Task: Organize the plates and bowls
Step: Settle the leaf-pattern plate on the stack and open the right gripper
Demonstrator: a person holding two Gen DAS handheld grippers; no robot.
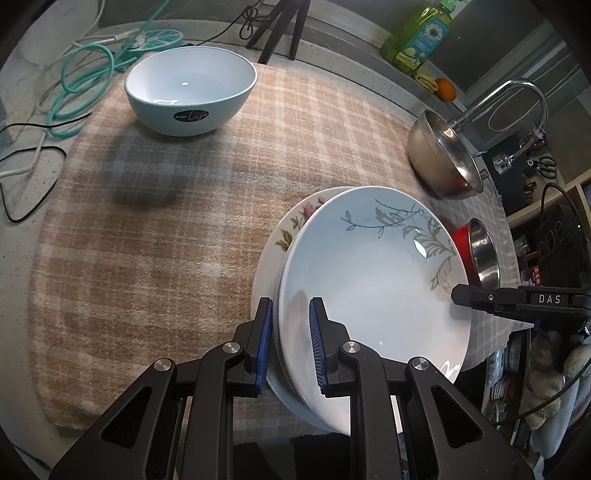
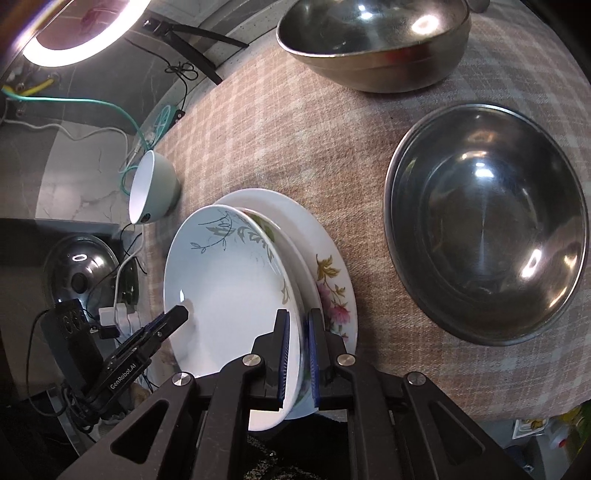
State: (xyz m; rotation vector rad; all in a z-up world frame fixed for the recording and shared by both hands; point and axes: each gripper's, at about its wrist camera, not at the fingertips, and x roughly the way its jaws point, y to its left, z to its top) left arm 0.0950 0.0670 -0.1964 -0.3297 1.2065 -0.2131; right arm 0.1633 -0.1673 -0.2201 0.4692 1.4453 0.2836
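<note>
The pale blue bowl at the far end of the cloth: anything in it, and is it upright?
Empty and upright. The pale blue bowl stands on its base on the plaid cloth, and the left wrist view shows only bare white interior.

Readable text only:
- "DAS" in white letters on the black body of the right tongs (image 1: pixel 456 295), at 3 o'clock in the left wrist view.
- "GenRobot.AI" in white on the black body of the left tongs (image 2: pixel 177 316), at 8 o'clock in the right wrist view.
- Black oval sticker on the white bowl (image 1: pixel 191 94), at 11 o'clock: "ENJOY" plus script "Life", small.
- Green bottle (image 1: pixel 419 35) label at 1 o'clock: print too blurred to read.
</note>
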